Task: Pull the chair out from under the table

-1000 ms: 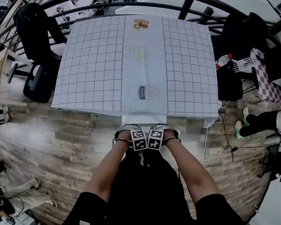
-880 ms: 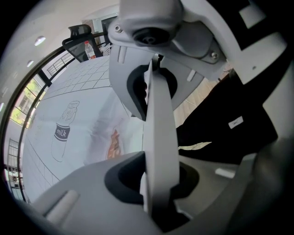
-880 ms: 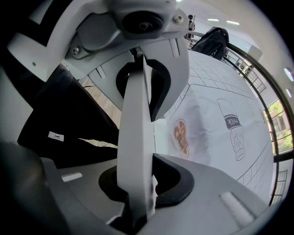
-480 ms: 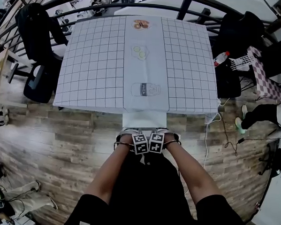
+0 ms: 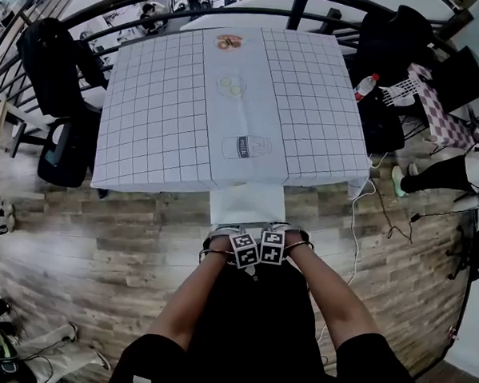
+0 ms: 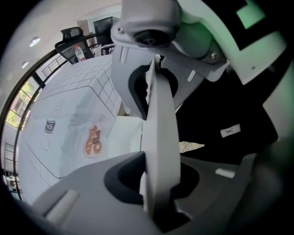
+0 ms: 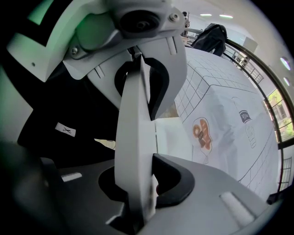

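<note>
A white chair [image 5: 247, 205] stands at the near edge of the table [image 5: 163, 127], which is covered by a gridded white cloth; part of the seat shows beyond the cloth. Both grippers point down onto the top of its backrest, side by side. My left gripper [image 5: 227, 236] clamps the white backrest edge [image 6: 161, 105], which runs between its jaws [image 6: 156, 142]. My right gripper [image 5: 284, 234] has the same backrest edge [image 7: 133, 101] between its jaws [image 7: 135, 137]; these are opening slightly, the pads still against it. The chair's legs are hidden.
A black office chair [image 5: 62, 137] stands left of the table and another with a dark jacket [image 5: 391, 50] at the far right. A water bottle [image 5: 363, 85], a floor cable [image 5: 358, 225] and a seated person's legs [image 5: 432, 177] are on the right. Plank floor lies behind me.
The chair has slid out towards me, and more of its white seat shows beyond the cloth. Both grippers moved back with it, still on the backrest.
</note>
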